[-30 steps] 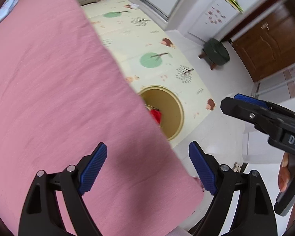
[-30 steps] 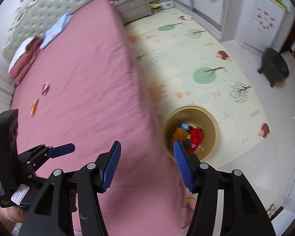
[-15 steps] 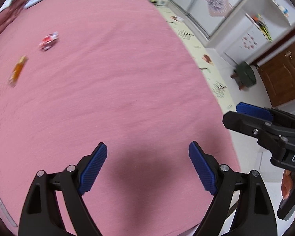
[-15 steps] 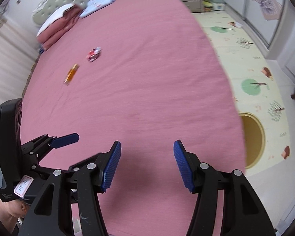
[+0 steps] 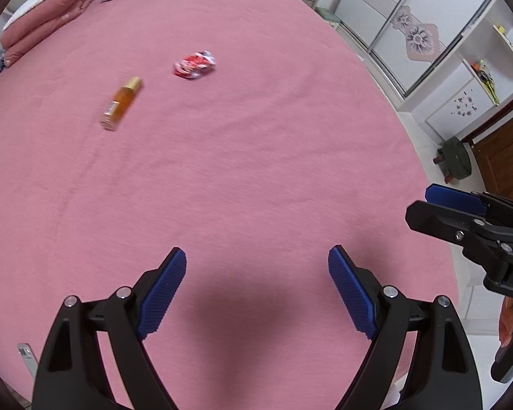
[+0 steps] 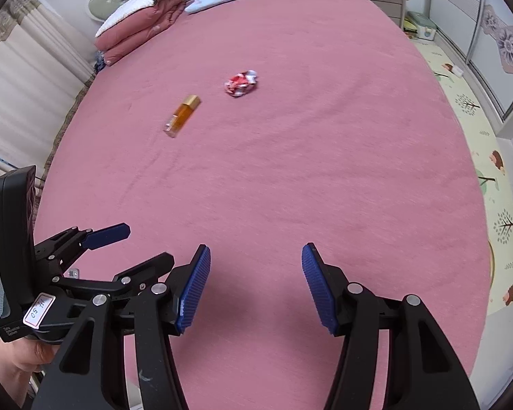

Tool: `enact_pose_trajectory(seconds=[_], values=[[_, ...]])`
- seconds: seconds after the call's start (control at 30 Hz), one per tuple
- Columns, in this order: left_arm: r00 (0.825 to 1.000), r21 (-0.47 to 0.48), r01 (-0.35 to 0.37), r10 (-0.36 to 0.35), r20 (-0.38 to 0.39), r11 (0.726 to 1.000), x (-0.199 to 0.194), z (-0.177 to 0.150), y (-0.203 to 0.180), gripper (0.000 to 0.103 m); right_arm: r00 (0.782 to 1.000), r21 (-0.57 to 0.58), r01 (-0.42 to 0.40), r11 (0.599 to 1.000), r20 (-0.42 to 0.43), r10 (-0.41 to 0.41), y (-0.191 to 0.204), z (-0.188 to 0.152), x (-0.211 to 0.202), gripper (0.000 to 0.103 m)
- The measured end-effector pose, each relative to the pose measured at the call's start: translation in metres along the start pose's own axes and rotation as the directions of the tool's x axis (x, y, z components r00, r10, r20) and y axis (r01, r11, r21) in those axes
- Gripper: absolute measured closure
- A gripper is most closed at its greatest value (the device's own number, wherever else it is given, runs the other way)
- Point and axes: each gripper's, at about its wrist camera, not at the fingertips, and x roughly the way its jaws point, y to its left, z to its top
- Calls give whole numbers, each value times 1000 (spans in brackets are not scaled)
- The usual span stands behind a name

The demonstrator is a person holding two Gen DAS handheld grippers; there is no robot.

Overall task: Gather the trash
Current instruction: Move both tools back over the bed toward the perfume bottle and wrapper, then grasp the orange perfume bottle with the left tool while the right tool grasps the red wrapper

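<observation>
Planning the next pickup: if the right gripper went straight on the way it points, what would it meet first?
Probably just the pink bedspread. The right gripper, jaws open, aims at bare fabric; the crumpled red-and-white wrapper lies further along, slightly left, though depth is unclear.

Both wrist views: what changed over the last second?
Both views swung from the bin on the floor mat up onto the pink bed; the bin is out of sight. The amber bottle and crumpled red wrapper now lie ahead. Nothing was gripped or released: the left gripper and right gripper remain open and empty.
</observation>
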Motion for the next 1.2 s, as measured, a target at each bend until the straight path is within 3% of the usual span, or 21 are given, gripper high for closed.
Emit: enact_pose_trajectory(seconds=[0.43,0.77,1.2], values=[[998,-83,-39,42,40,996,5,45,71,18,1000,-82,-10,997,-18,8,43,62,36,48],[999,-188,-51,53,2,981,52,98,138,19,998,-117,-39,992,-62,32,55,126,97,48],[995,-196,-98,95,-26,976,125,181,205,18,996,-72,-35,997,-85,29,41,201,182,48]])
